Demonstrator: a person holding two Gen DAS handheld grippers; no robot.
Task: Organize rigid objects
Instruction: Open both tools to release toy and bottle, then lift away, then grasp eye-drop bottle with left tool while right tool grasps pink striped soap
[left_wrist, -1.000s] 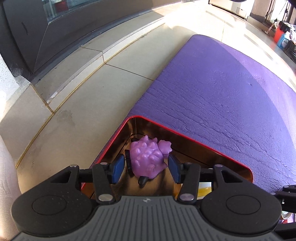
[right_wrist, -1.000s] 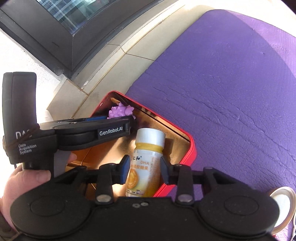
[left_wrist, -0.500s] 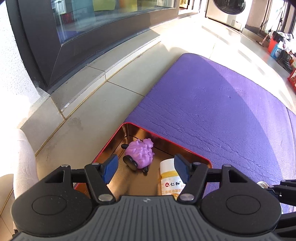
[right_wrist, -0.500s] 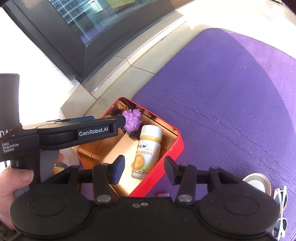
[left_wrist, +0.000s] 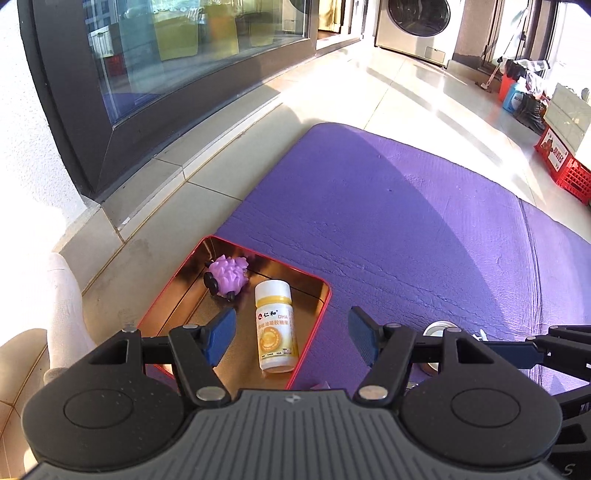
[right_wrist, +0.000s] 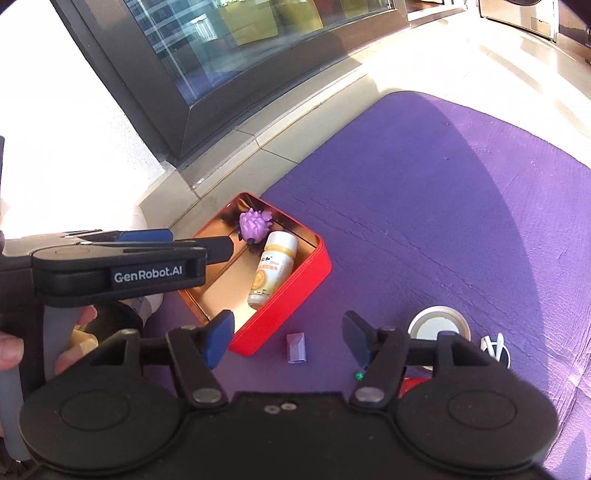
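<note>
Both views show the bottle (left_wrist: 275, 325) and purple toy (left_wrist: 228, 275) in the red tin (right_wrist: 295, 295). Only the right view shows a purple block (right_wrist: 296, 347) and lid (right_wrist: 439, 326). Left hand-held gripper (left_wrist: 290, 332) gapes empty; right hand-held gripper (right_wrist: 288, 338) is opening, empty.

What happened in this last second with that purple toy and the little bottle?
Both were let go. The left hand-held gripper released the purple toy, the right hand-held gripper the bottle; its jaws are opening, empty. Both pulled up and back. Toy and bottle stayed in the red tin.
</note>
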